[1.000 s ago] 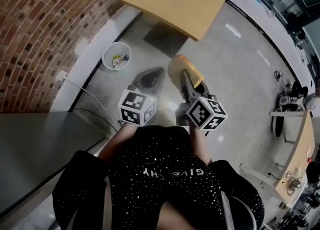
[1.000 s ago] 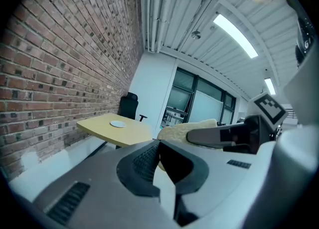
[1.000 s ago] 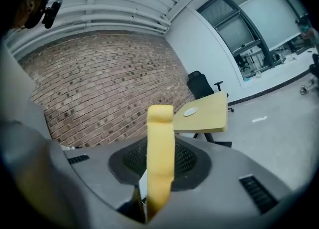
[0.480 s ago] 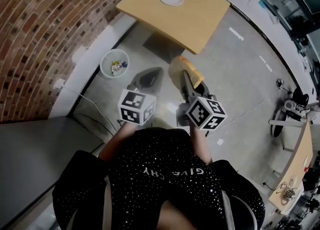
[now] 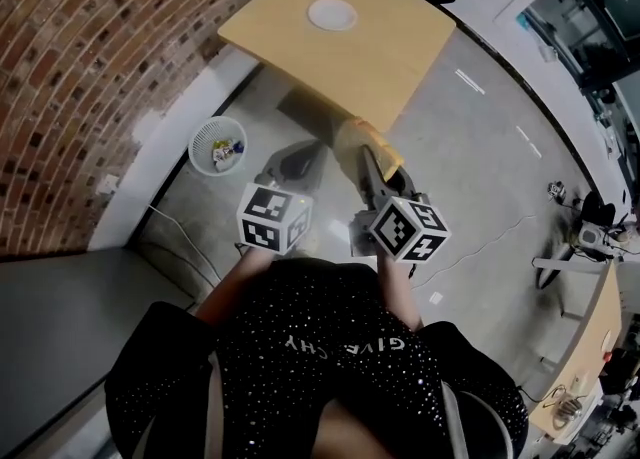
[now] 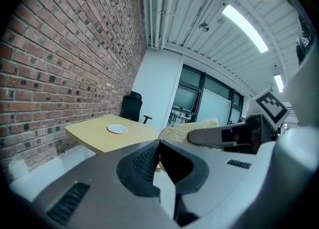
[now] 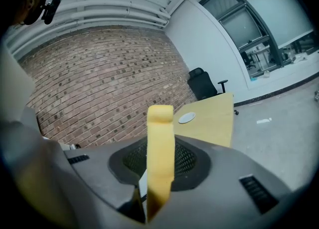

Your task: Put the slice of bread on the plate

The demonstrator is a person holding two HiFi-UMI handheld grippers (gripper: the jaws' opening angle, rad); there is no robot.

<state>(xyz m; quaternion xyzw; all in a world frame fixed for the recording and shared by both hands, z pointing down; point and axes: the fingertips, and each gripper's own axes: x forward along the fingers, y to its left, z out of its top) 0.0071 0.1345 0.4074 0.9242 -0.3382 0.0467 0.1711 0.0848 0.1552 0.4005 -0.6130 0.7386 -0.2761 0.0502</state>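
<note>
The right gripper [image 7: 158, 173] is clenching a pale yellow slice of bread [image 7: 160, 123] edge-on between its jaws, holding it upright over the grey concrete floor [image 5: 480, 137], well apart from the small round white plate [image 5: 331, 14]. That plate is sitting near the middle of a light wooden square table [image 5: 395, 57], which is standing beside a red brick wall [image 5: 80, 57] with a black office chair [image 7: 203, 84] at its far side. The left gripper [image 6: 158, 155] is hanging just beside the right one, jaws pressed together on nothing. A white mesh waste basket [image 5: 216, 142] is standing on the floor by the wall. Glass partitions [image 6: 199, 98] are lining the room's far end.
</note>
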